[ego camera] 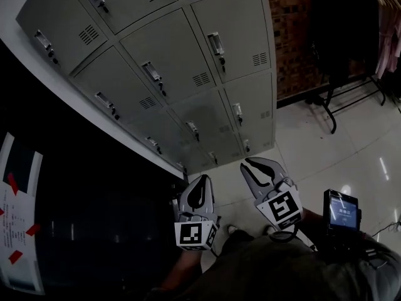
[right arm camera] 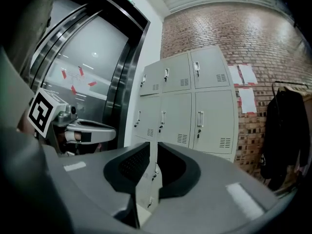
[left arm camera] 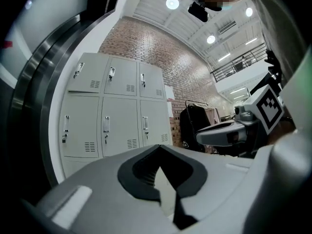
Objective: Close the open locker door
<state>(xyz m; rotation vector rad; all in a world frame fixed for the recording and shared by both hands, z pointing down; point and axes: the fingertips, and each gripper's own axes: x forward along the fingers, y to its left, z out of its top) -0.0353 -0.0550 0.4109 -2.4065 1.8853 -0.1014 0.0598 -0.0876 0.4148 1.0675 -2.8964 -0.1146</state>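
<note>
Jaws shut tip to tip and empty on the left gripper point(left arm camera: 159, 147); a narrow slit apart, gripping nothing, on the right gripper point(right arm camera: 152, 145). Side by side, well short of the grey lockers point(right arm camera: 195, 106) by the brick wall point(right arm camera: 253, 38); which one open, impossible to tell.

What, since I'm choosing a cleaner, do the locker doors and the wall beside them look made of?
The locker doors look like sheet steel painted light grey with a satin finish: they have pressed vent slots and thin flat panels. The wall is matte red-brown brick with visible mortar joints.
</note>
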